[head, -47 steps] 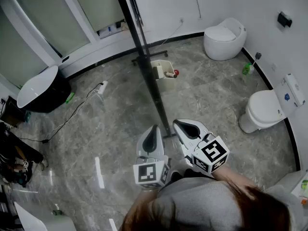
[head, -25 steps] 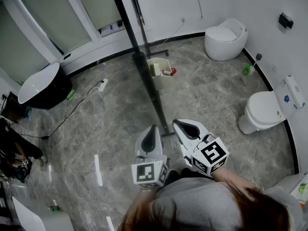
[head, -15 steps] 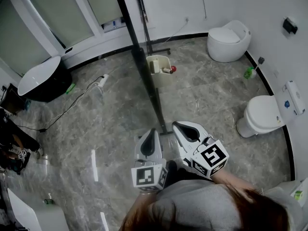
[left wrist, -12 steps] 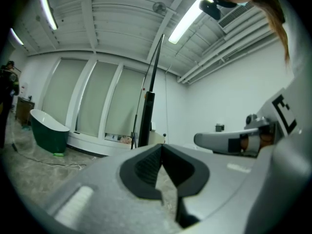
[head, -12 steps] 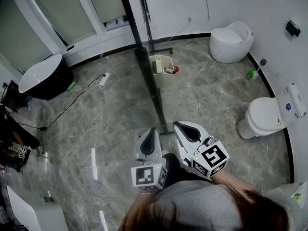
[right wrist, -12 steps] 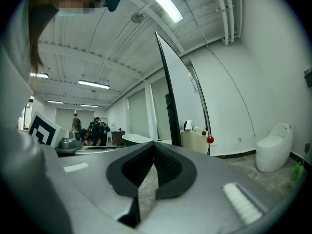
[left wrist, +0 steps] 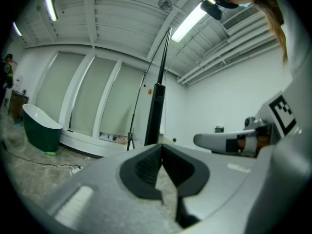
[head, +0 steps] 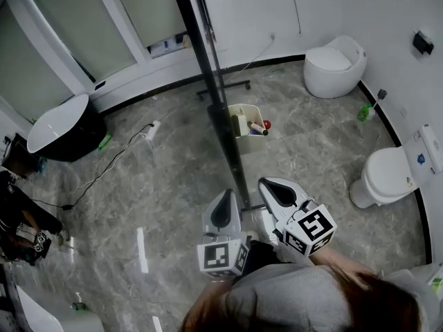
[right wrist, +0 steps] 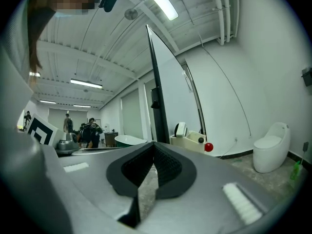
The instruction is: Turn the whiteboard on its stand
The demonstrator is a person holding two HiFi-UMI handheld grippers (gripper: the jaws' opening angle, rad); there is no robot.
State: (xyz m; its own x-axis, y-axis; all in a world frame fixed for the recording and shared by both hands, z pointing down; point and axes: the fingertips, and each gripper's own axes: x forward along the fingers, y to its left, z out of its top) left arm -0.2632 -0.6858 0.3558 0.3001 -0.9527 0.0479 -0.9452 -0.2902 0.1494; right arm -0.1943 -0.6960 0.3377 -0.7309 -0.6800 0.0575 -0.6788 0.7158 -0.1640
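The whiteboard [head: 211, 92] stands edge-on in the head view, a dark frame line running from the top down to its stand foot [head: 243, 203]. A beige tray [head: 249, 122] with markers hangs on it. My left gripper [head: 224, 195] and right gripper [head: 268, 183] are held level side by side just short of the near end of the board, one on each side of the frame line, both shut and empty. In the left gripper view the board's dark post [left wrist: 156, 113] rises straight ahead above the left gripper [left wrist: 161, 147]. The right gripper view shows the white board face [right wrist: 173, 99] beyond the right gripper [right wrist: 153, 145].
Two white toilets [head: 336, 62] [head: 386, 178] stand along the right wall, with a green bottle [head: 364, 112] between them. A dark bathtub [head: 61, 126] sits at left, and a power strip [head: 151, 128] with its cable lies on the marble floor. Several people stand far off [right wrist: 90, 128].
Both grippers have shifted a little right and lower in the head view. The board's tray and stand now sit further right in the frame. The jaws stayed shut.
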